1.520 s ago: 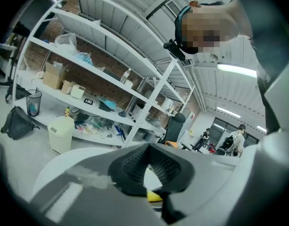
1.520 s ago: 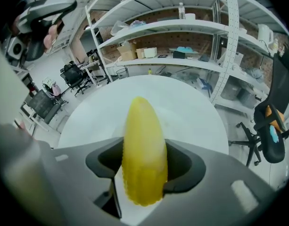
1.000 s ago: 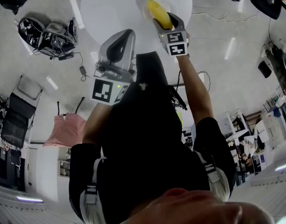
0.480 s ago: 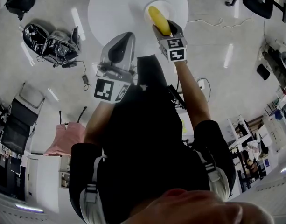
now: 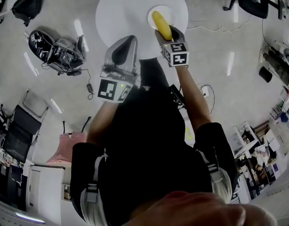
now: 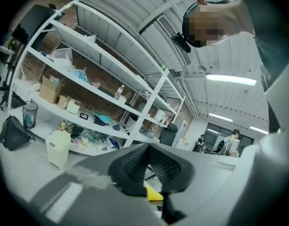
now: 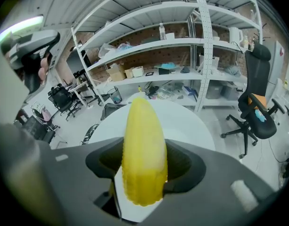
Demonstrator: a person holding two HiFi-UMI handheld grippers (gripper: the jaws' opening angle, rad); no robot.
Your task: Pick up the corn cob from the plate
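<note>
The yellow corn cob (image 5: 161,24) is held lengthwise in my right gripper (image 5: 166,33), which is shut on it. In the right gripper view the corn cob (image 7: 143,140) fills the gap of the right gripper (image 7: 144,166), with the round white table (image 7: 186,121) well below it. The white plate (image 5: 172,12) sits on that table (image 5: 125,8), under the cob's far end. My left gripper (image 5: 126,40) hangs over the table's near edge, beside the right one. Seen in the left gripper view, the left gripper (image 6: 151,168) is shut with nothing in it.
A black bag with cables (image 5: 54,48) lies on the floor left of the table. A dark chair (image 5: 17,121) and a pink cloth (image 5: 69,145) are further left. Long white shelving (image 7: 182,46) and an office chair (image 7: 257,102) stand beyond the table.
The right gripper has risen with the corn cob in it, away from the plate. The left gripper has risen too. The table looks smaller and further off.
</note>
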